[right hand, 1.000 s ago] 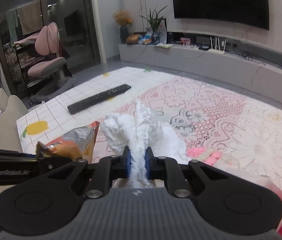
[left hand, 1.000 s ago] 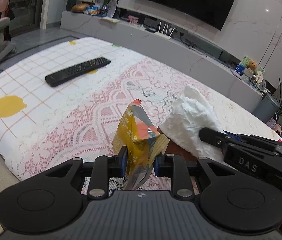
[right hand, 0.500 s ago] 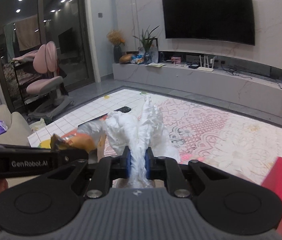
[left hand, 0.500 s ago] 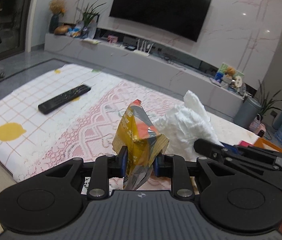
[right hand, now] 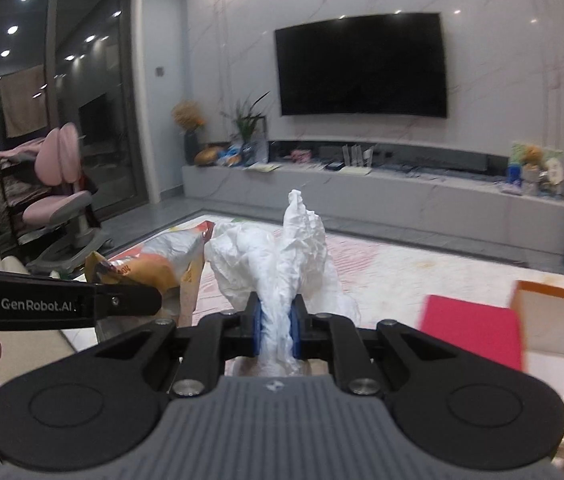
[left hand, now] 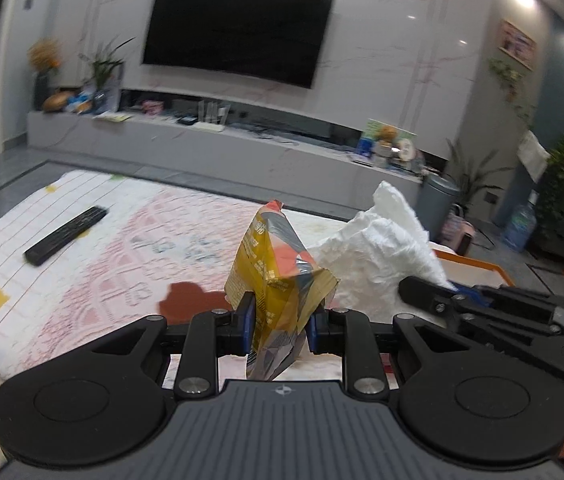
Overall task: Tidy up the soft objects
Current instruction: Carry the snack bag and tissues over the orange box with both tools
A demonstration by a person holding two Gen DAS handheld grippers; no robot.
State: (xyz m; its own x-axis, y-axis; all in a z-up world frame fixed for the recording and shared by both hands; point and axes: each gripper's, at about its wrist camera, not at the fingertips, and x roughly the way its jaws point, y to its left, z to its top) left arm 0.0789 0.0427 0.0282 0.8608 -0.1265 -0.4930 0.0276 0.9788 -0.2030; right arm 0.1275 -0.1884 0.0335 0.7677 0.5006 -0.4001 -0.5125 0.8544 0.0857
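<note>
My left gripper (left hand: 279, 326) is shut on a crumpled yellow and orange snack bag (left hand: 276, 266), held up above the table. My right gripper (right hand: 277, 330) is shut on a wad of white crumpled paper (right hand: 286, 256), also held up in the air. The two sit side by side: the paper (left hand: 382, 256) shows to the right in the left wrist view, and the snack bag (right hand: 162, 260) shows to the left in the right wrist view. Both are well above the lace-covered table (left hand: 130, 240).
A black remote (left hand: 66, 235) lies on the table's left part. An orange-rimmed box (right hand: 558, 320) and a red flat thing (right hand: 470, 328) lie at the right. A grey bin (left hand: 436, 208) stands beyond the table. A TV console runs along the far wall.
Both grippers have risen and tilted upward with their loads; the table has dropped lower in view and the wall and TV fill more of the frames. The orange box has come into sight.
</note>
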